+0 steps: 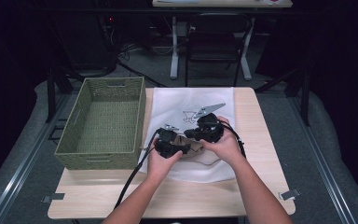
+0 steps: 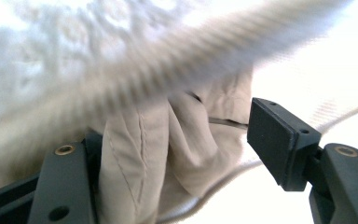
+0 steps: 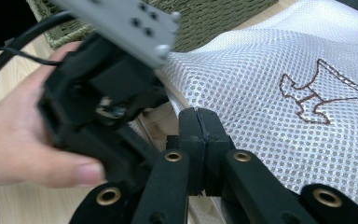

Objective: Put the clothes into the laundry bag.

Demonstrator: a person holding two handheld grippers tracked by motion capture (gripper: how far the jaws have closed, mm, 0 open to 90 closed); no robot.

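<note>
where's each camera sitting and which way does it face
High view: above the person's side, looking forward and down on the table, green basket and white mesh bag; both forearms and tongs show.
Left gripper view: on the left tongs, looking along open jaws at beige cloth.
Right gripper view: on the right tongs, jaws shut, facing the mesh bag; the left hand shows.
Shared: high and right gripper views both show bag and basket.

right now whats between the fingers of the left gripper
In the left gripper view, a bunched fold of beige cloth sits between the left gripper fingers, which stand apart; the right-hand pad is clear of it.
</note>
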